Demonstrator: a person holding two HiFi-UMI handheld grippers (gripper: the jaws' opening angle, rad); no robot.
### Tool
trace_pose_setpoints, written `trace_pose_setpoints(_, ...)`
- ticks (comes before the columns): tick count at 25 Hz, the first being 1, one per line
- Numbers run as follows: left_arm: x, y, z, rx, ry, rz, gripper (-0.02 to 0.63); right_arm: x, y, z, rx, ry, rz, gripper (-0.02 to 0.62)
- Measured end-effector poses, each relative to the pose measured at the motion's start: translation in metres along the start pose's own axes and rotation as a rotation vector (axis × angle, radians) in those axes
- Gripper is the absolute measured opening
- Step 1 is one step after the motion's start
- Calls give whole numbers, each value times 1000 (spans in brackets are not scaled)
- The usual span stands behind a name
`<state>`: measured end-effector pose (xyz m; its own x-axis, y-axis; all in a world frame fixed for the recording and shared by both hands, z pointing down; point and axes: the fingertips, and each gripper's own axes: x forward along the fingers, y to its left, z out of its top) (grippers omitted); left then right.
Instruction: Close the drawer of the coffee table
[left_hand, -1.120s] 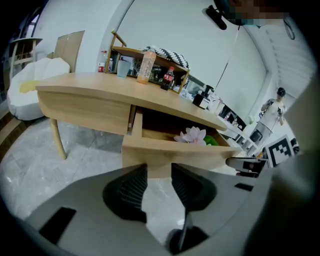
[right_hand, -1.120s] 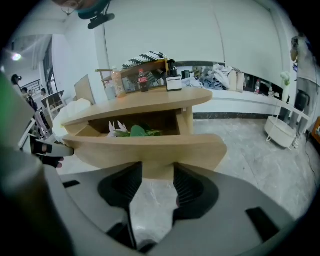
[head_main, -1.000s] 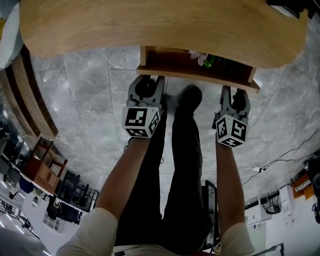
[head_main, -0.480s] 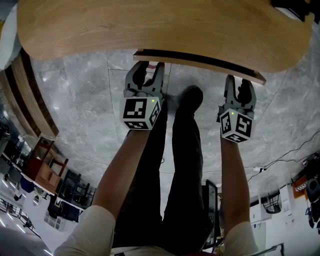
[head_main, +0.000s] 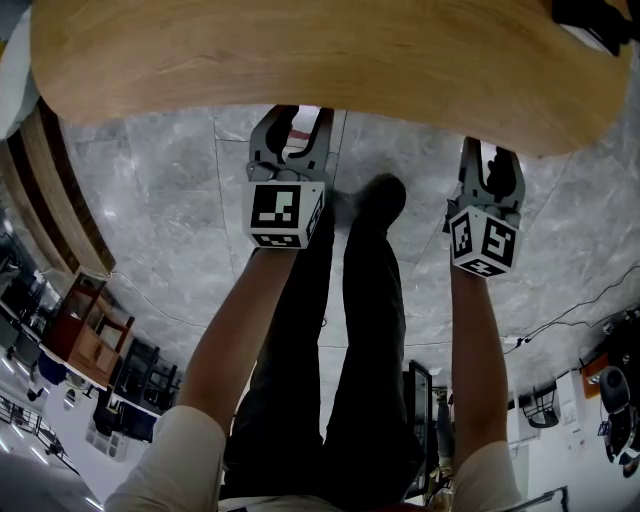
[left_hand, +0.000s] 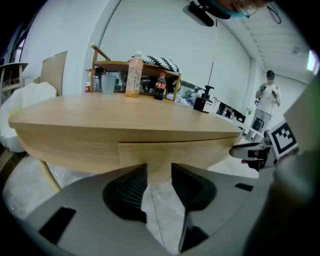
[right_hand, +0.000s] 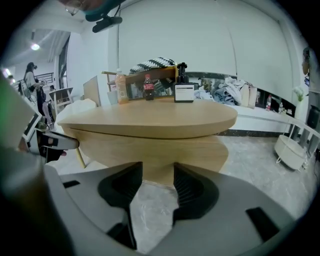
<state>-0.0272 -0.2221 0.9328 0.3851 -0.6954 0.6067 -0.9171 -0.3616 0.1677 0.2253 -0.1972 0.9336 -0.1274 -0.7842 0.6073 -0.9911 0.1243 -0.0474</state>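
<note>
Left gripper (head_main: 290, 118) and right gripper (head_main: 488, 152) reach under the coffee table (head_main: 320, 50) edge in the head view. The drawer that jutted out a second ago is now hidden beneath the top.

Left gripper view: jaws apart, empty, at the drawer (left_hand: 190, 150) front, which sits flush and runs sideways along the rim.

Right gripper view: jaws apart, empty too.

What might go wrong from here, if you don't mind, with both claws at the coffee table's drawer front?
The drawer front looks flush, so harder pushing by the left claw and right claw may shove the whole table. A jolt could topple the tall bottle and cola bottle standing on top.
</note>
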Motion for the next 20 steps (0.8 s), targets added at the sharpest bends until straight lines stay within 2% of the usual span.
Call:
trace_pose_setpoints(4,8,1,6,65,-15,-10,163,8,-3,6,-30,-13,6,210)
trace_pose_setpoints(20,21,6,19,148,-77,-6,161,24,-5,16,-104,-62,-28,216)
